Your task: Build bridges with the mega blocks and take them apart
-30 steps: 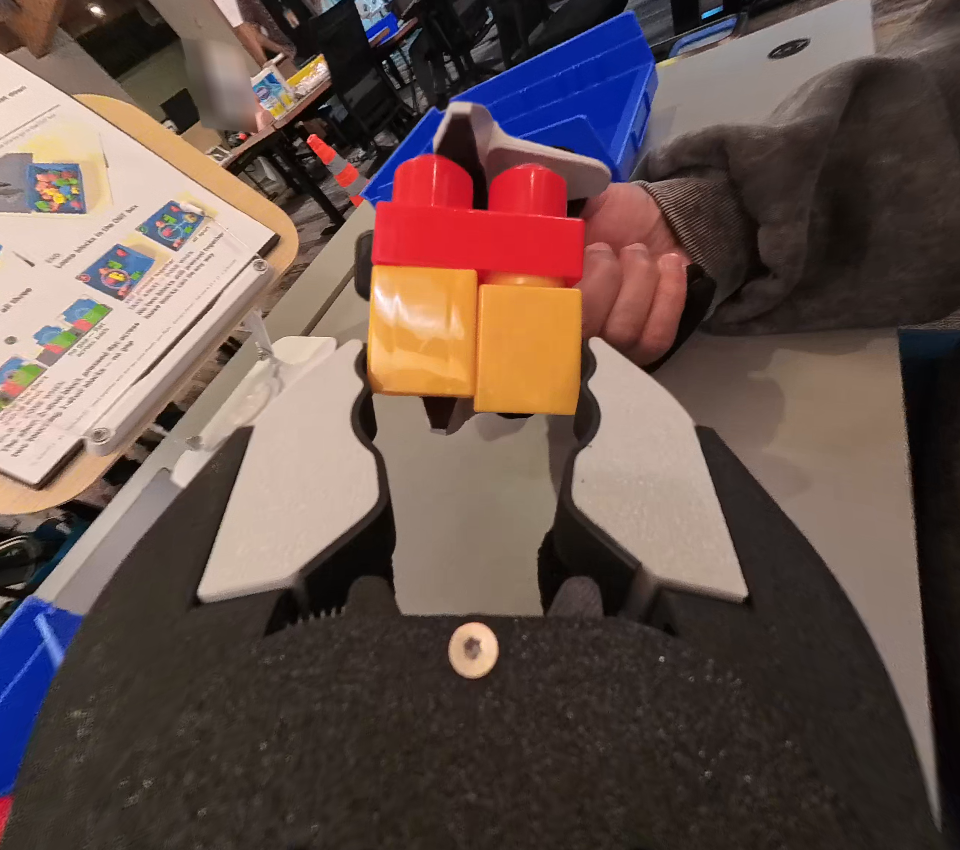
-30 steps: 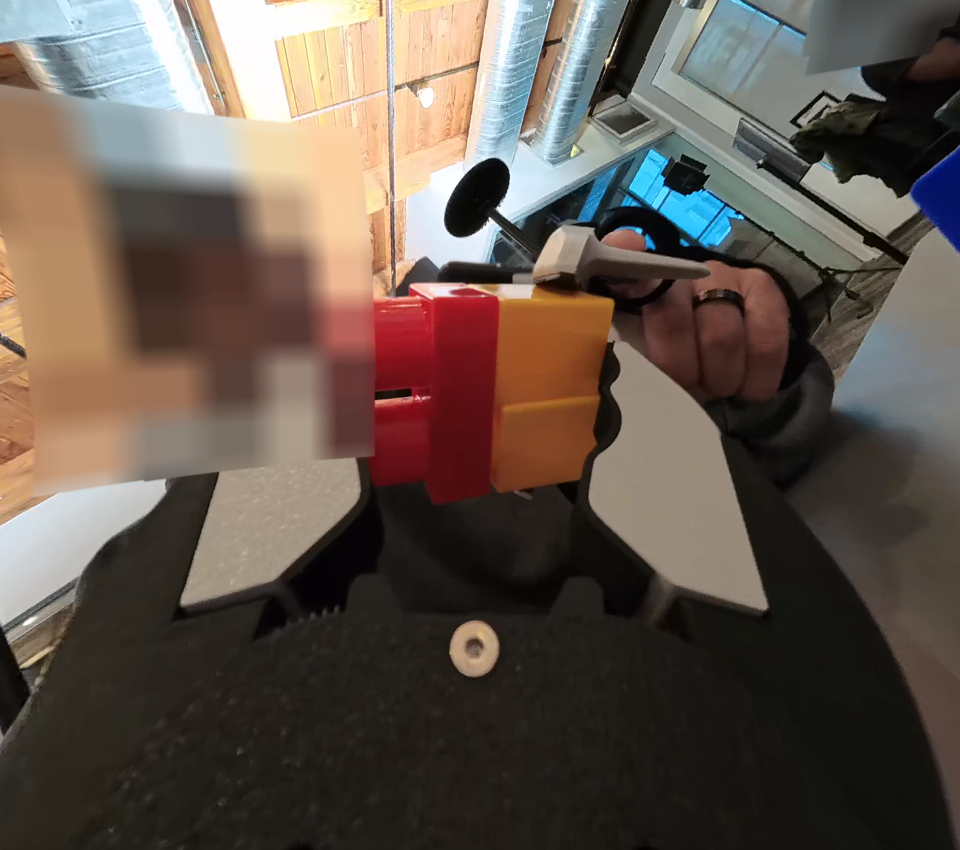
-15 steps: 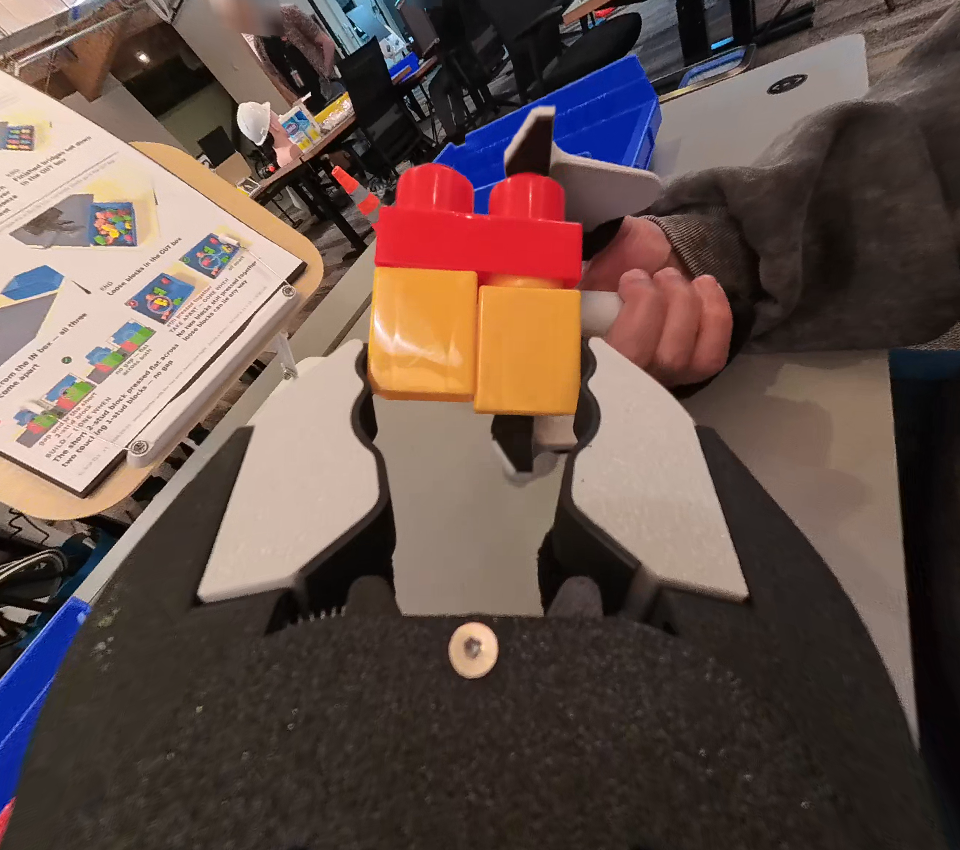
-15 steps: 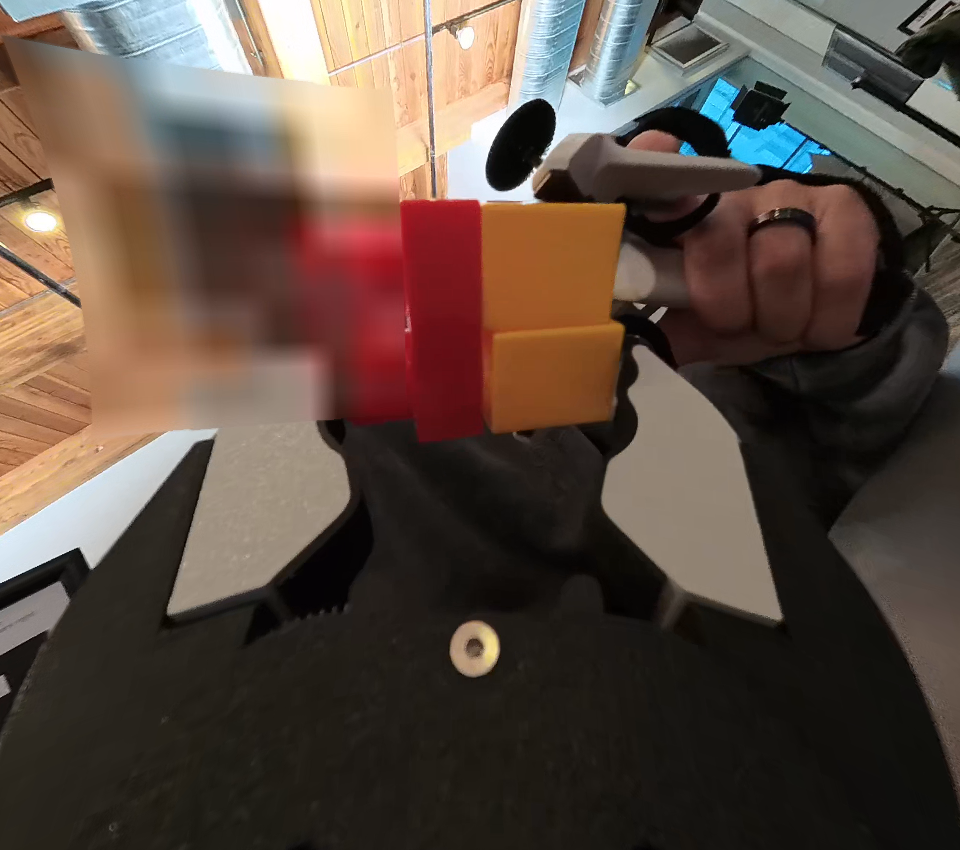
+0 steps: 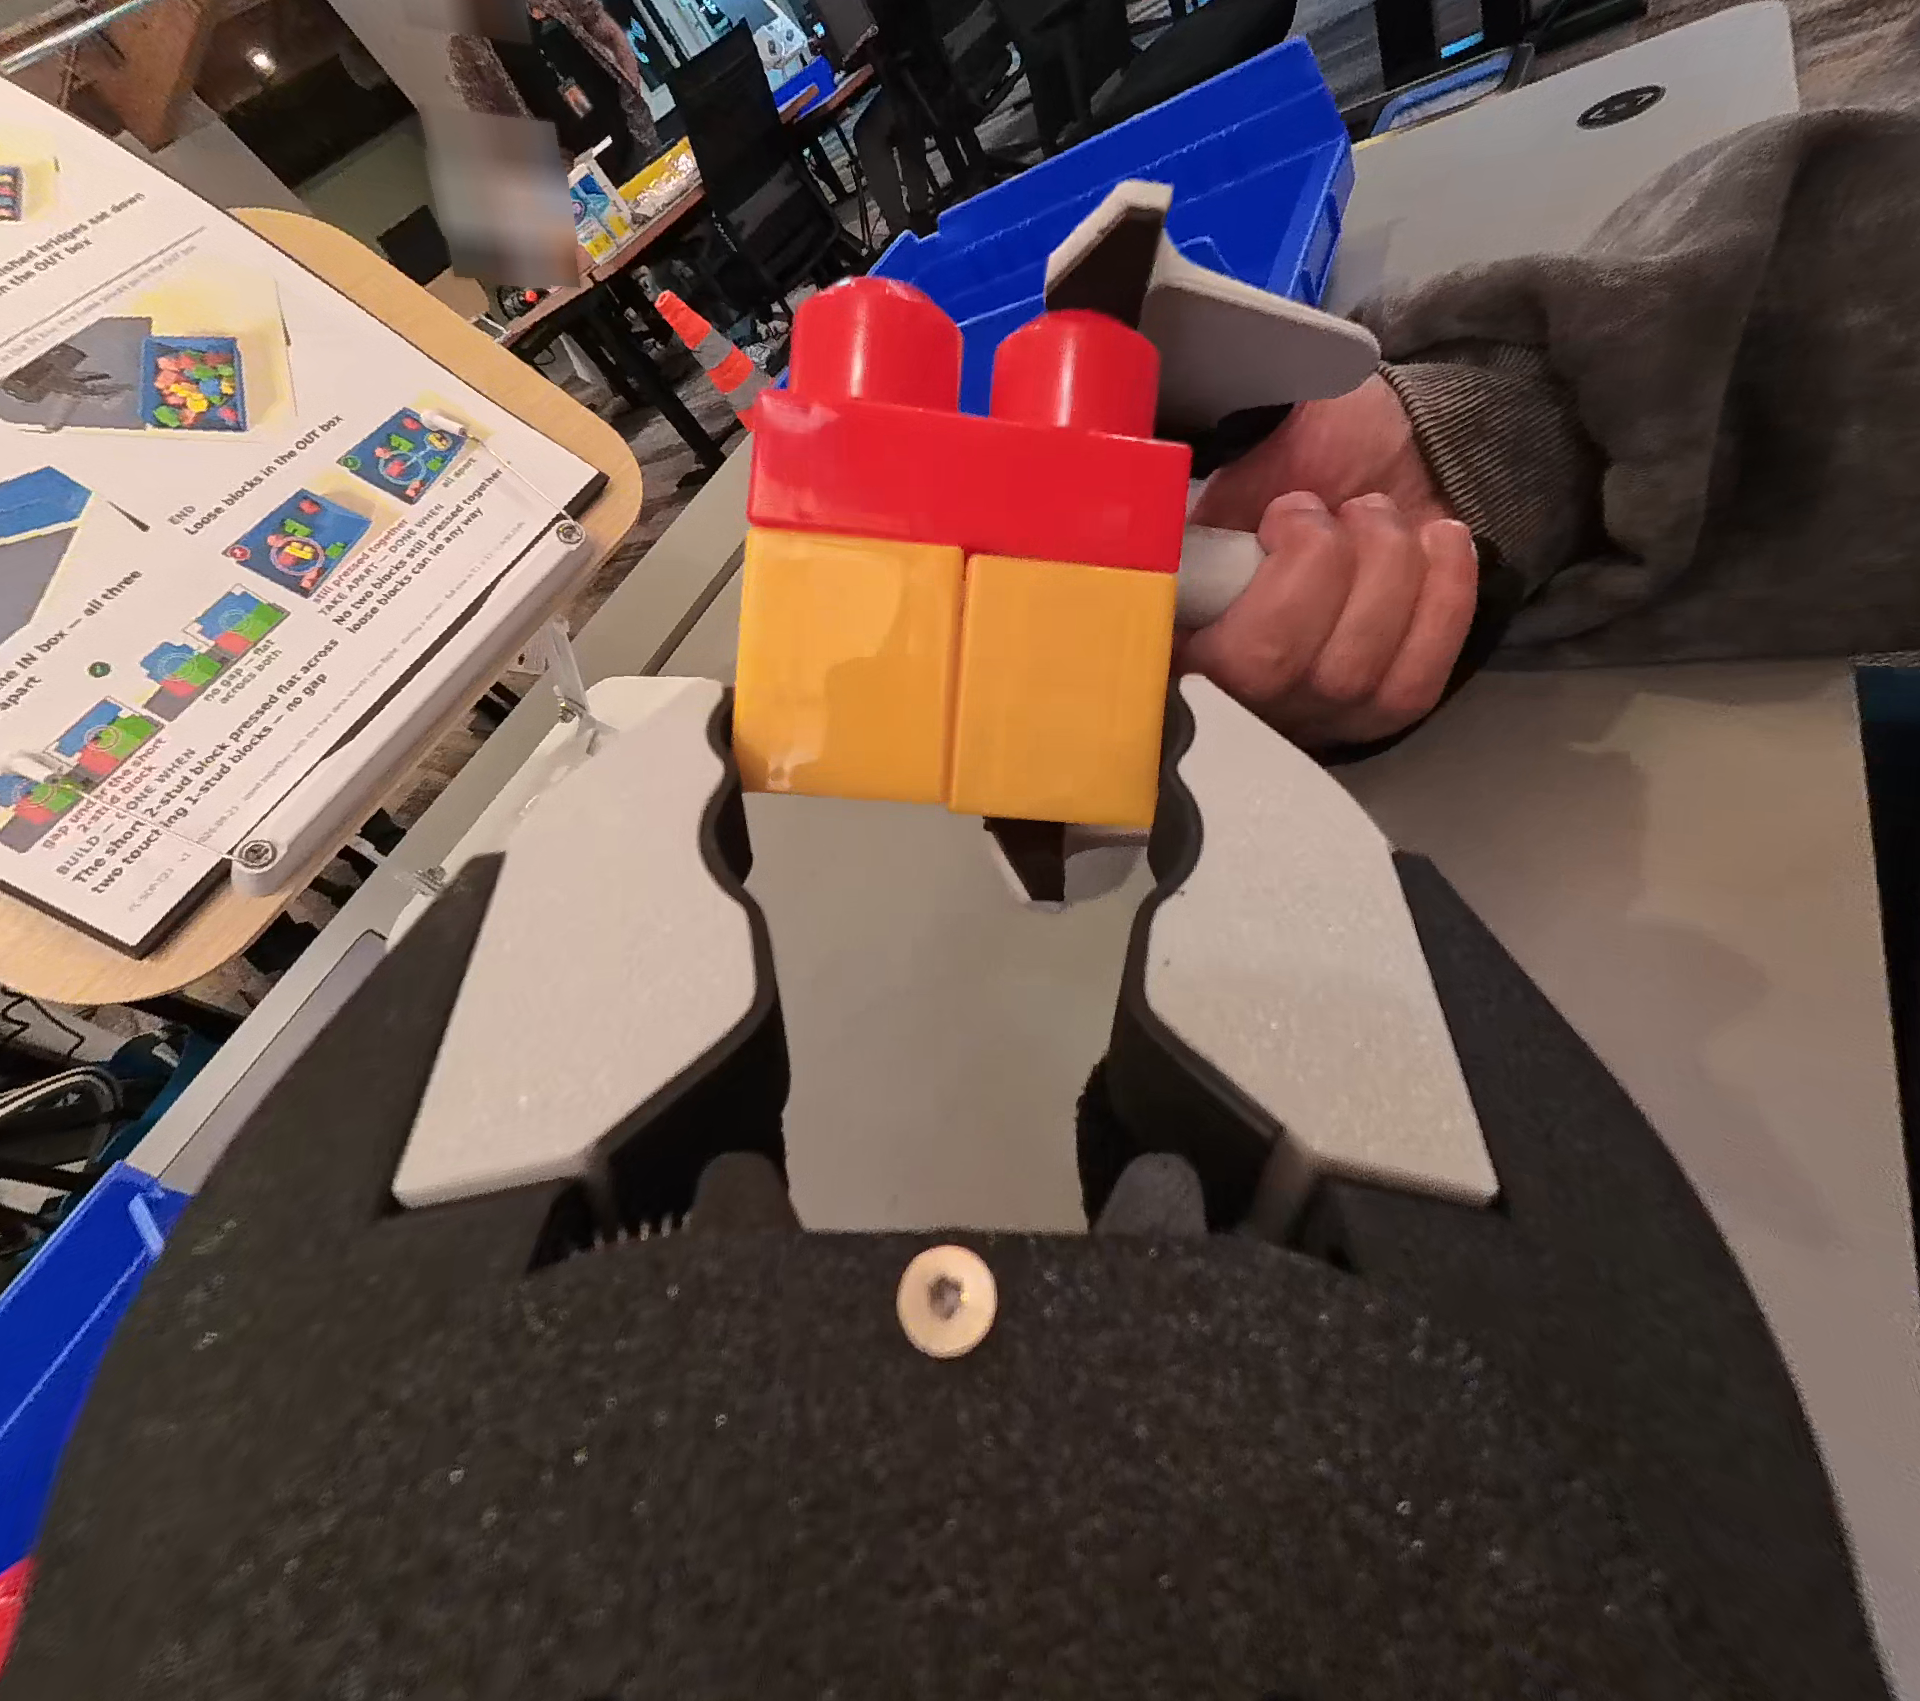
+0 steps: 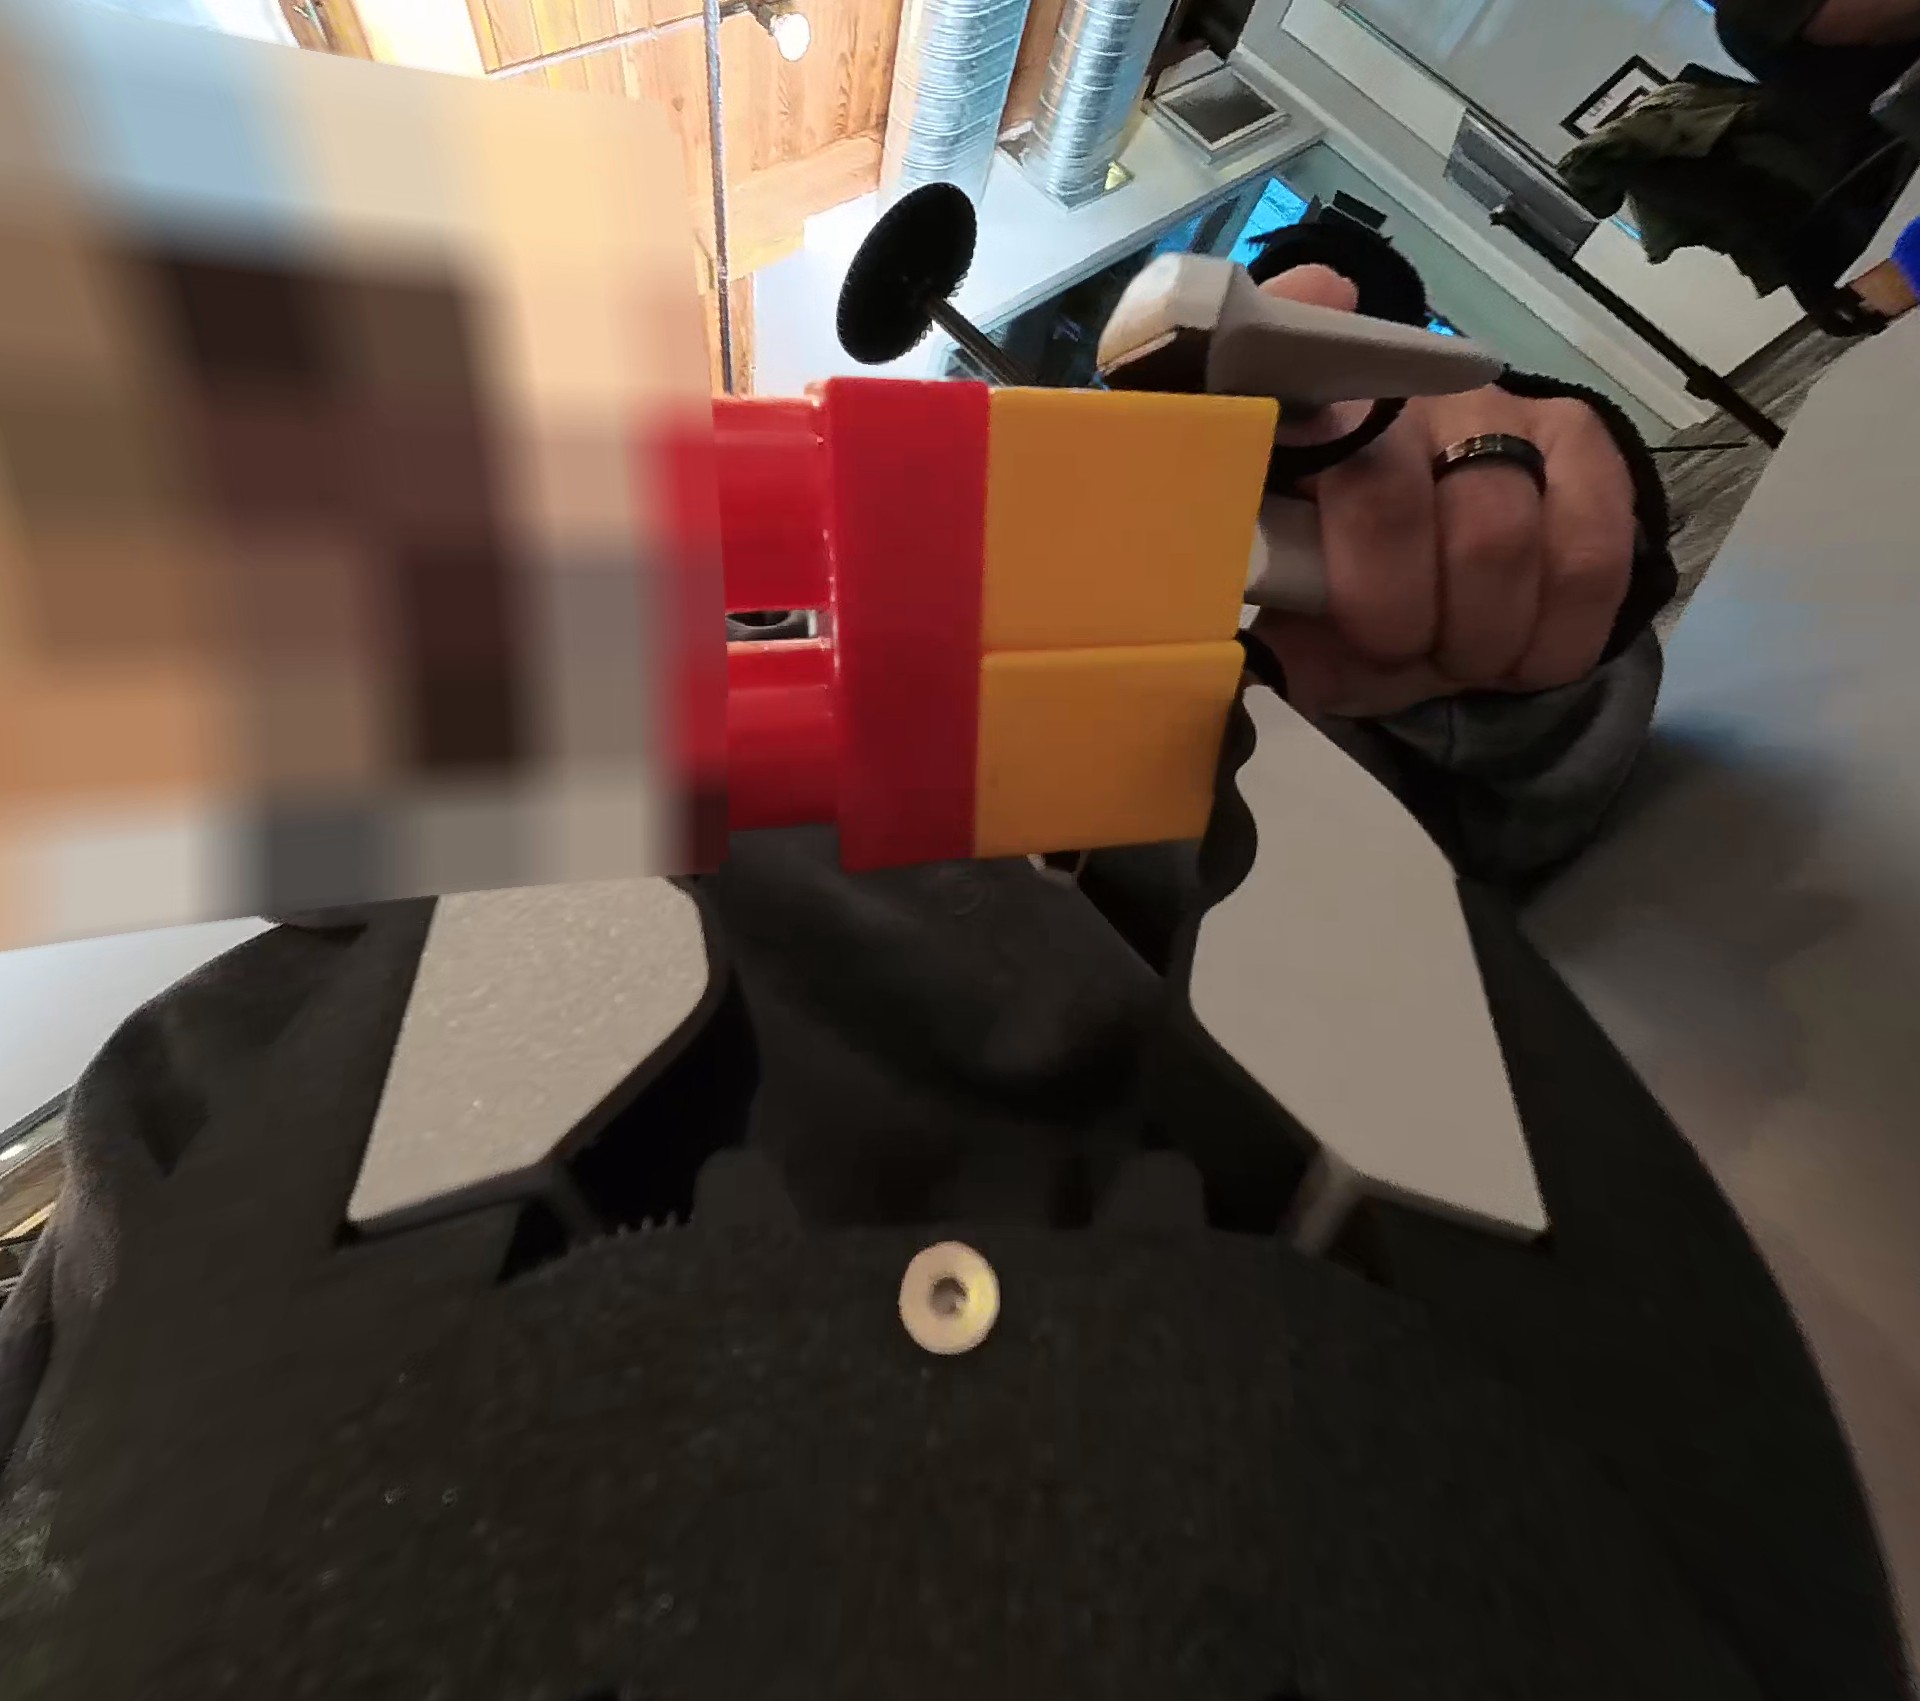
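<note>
The left gripper is pinching the two yellow blocks, which are sitting side by side. One fingertip is pressing on each outer face, low on the pair, so the blocks are standing right at the tips and rising above them. A red block with two studs is sitting across the tops of both, its studs pointing up and away from the jaws.

The right gripper is holding its jaws spread wide. In its own view the stack is lying crosswise just past its tips, with the studs toward the left finger and the yellow ends toward the right finger, which is touching the lower yellow corner. A blur patch is covering the left tip. From the left wrist view, one right finger is hanging above and behind the studs with a gap showing, and the other is poking out just under the yellow pair.

Beyond the stack, a hand in a grey sleeve is gripping the right tool's handle over the grey table. A blue bin is standing farther back, and an instruction sheet is leaning off to the left.
</note>
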### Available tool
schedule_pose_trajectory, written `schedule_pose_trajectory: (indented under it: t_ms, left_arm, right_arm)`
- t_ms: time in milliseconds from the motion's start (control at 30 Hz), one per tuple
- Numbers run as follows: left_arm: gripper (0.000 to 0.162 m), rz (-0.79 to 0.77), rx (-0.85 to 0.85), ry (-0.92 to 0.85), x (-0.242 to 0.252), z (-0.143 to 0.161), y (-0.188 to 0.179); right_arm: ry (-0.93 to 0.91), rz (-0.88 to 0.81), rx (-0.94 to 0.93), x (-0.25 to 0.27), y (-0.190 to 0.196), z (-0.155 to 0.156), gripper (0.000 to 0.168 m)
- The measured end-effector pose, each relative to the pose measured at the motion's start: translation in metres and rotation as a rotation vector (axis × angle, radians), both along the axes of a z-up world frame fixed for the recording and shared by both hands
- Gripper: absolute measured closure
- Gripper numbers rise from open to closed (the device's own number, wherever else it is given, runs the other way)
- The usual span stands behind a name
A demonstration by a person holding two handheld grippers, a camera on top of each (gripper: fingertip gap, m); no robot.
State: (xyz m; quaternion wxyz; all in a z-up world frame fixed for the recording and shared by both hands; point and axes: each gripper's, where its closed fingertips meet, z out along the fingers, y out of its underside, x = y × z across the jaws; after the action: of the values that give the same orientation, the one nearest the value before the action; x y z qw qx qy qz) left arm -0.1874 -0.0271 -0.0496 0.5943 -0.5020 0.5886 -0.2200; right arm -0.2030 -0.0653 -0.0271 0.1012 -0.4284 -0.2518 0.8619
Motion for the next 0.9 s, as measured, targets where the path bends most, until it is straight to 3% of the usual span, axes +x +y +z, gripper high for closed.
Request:
schedule_pose_trajectory:
  t_ms: [267,533,600,700,900]
  left_arm:
    - [0.087,-0.02,-0.019,-0.01,0.013,0.006,0.012]
    - [0.087,-0.075,-0.128,-0.064,0.056,0.012,0.066]
    - [0.087,-0.085,-0.165,-0.084,0.062,0.013,0.076]
    - [0.087,-0.084,-0.182,-0.079,0.066,0.011,0.089]
    - [0.087,-0.074,-0.134,0.013,0.076,-0.015,0.103]
  right_arm:
    - [0.018,-0.031,-0.051,0.013,0.015,0.008,0.072]
    - [0.012,-0.172,-0.148,0.055,0.082,0.019,0.071]
    - [0.007,-0.21,-0.156,0.064,0.104,0.018,0.058]
    - [0.038,-0.206,-0.198,0.078,0.129,0.019,0.058]
    - [0.008,-0.131,-0.237,0.073,0.144,0.003,0.074]
